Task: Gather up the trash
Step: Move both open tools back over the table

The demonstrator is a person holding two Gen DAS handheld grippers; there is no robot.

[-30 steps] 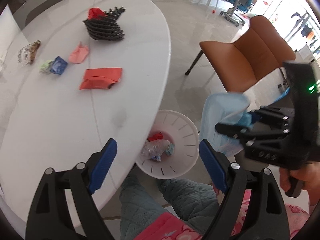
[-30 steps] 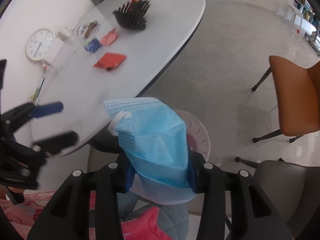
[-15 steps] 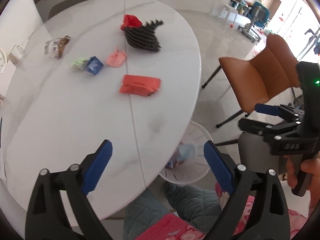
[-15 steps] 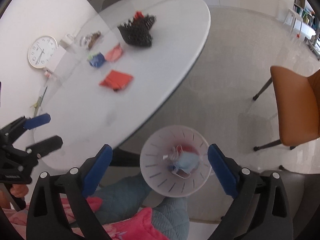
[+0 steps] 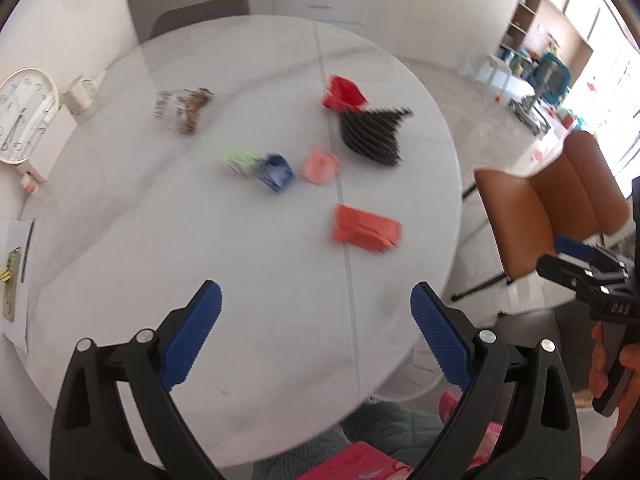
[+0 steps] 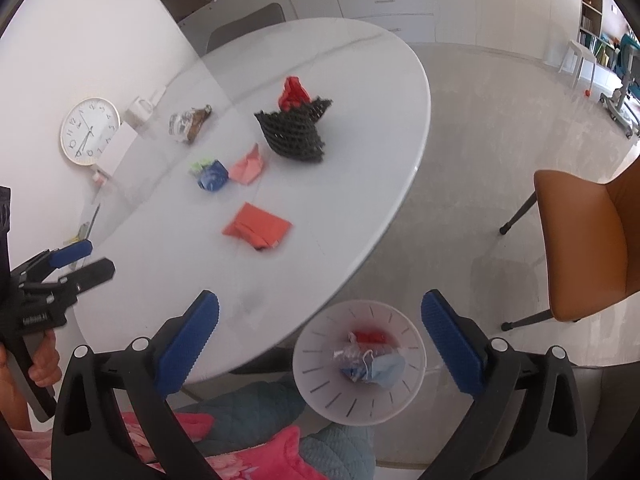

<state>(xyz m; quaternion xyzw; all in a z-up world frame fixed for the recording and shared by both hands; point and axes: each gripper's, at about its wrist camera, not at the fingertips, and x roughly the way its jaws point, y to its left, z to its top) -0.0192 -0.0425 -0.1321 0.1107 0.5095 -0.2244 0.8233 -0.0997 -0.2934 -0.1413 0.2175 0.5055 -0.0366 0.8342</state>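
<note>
Trash lies on the white oval table point(image 5: 200, 260): an orange packet point(image 5: 366, 230), a pink wrapper point(image 5: 320, 166), a blue wrapper point(image 5: 276, 172), a green scrap point(image 5: 240, 159), a brown-white snack bag point(image 5: 180, 108) and a red piece point(image 5: 344, 94). The white bin point(image 6: 358, 360) stands on the floor below the table's near edge and holds a blue face mask point(image 6: 386, 368) and other trash. My left gripper point(image 5: 316, 326) is open and empty above the table's near part. My right gripper point(image 6: 320, 336) is open and empty above the bin.
A black mesh holder point(image 5: 374, 136) stands beside the red piece. A wall clock point(image 5: 22, 116), a white mug point(image 5: 82, 94) and papers point(image 5: 16, 280) are at the table's left. An orange chair point(image 5: 556, 208) stands to the right. The person's knees point(image 6: 256, 420) are below.
My right gripper opened and the blue mask dropped into the bin. My left gripper swung away from the bin and up over the table.
</note>
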